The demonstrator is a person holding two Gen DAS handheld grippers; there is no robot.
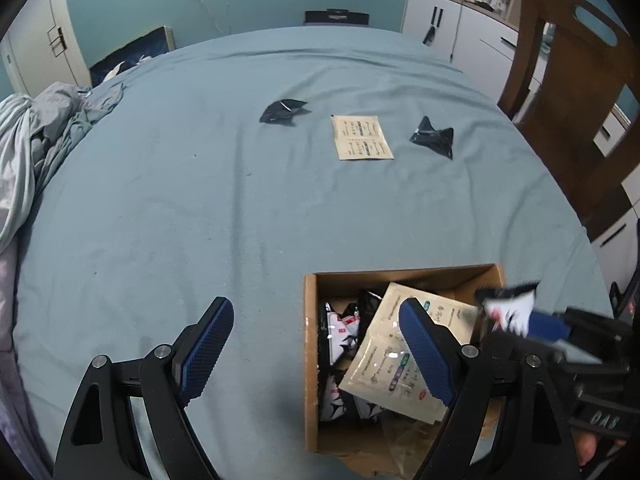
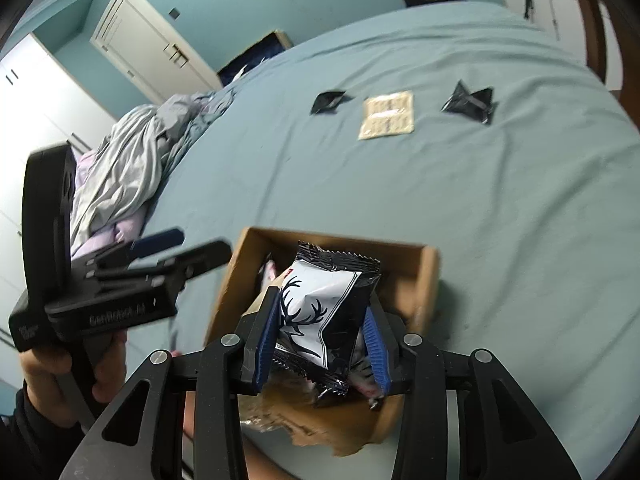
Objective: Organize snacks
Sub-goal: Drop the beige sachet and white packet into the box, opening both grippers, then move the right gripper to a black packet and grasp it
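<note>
Snack packet (image 2: 320, 316) with a deer print, pinched between my right gripper (image 2: 324, 344) fingers, hangs over the cardboard box (image 2: 428, 280) at the bed's near edge — the drop-in step. Next I release it; my left gripper (image 1: 316, 348) stands spread, empty — three packets wait mid-bed.

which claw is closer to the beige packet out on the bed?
Left, marginally. The left claw is open at the box's left edge; the right claw holds a deer packet over it. The beige packet lies far beyond.

No text reads clearly; blurred embossed lettering on the left gripper (image 2: 160, 248) body is illegible.
</note>
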